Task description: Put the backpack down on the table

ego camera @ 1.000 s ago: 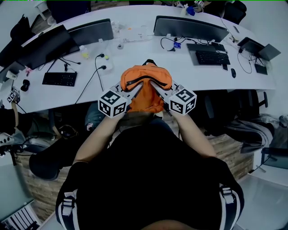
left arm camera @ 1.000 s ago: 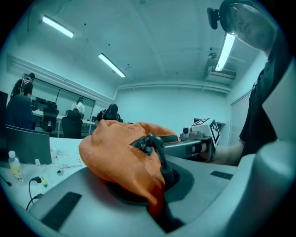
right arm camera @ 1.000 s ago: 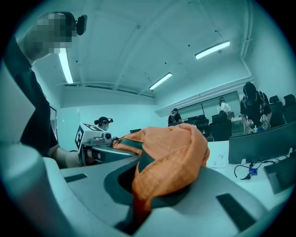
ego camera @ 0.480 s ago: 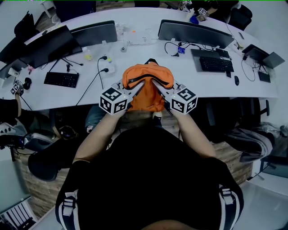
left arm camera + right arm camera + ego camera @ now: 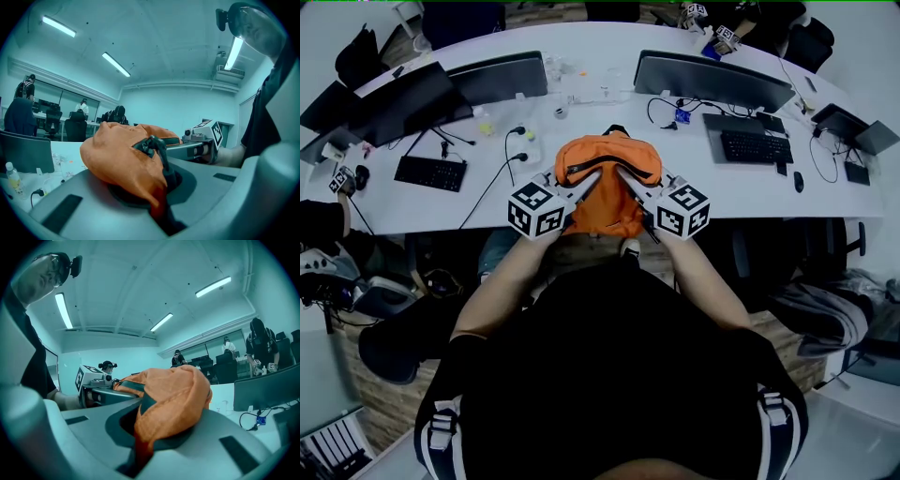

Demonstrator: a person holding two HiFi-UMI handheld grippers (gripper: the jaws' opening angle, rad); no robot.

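Compared with the earlier head view, the curved white table (image 5: 431, 202) with its monitors and keyboards is sitting lower and further right in the picture, while the orange backpack (image 5: 605, 178) and both hands are keeping the same place. So the person is closing in on the desk with the load carried out in front.

The left gripper (image 5: 589, 178) is clenched on a fold of the bag's orange fabric, which shows pinched and bunched in its own view (image 5: 158, 206). The right gripper (image 5: 624, 174) is clamped on the opposite side in the same way (image 5: 138, 446). Between them the backpack is hanging in the air, its upper part over the near edge of the table and its lower part over the gap in front. It does not look set down yet.

Each grip is holding only a thin pinch of cloth, so I judge that a jerk or an uneven lowering could let the fabric slide out and drop the bag short of the edge. The black cables (image 5: 508, 155) just left of it are also lying close enough to be snagged or pressed.
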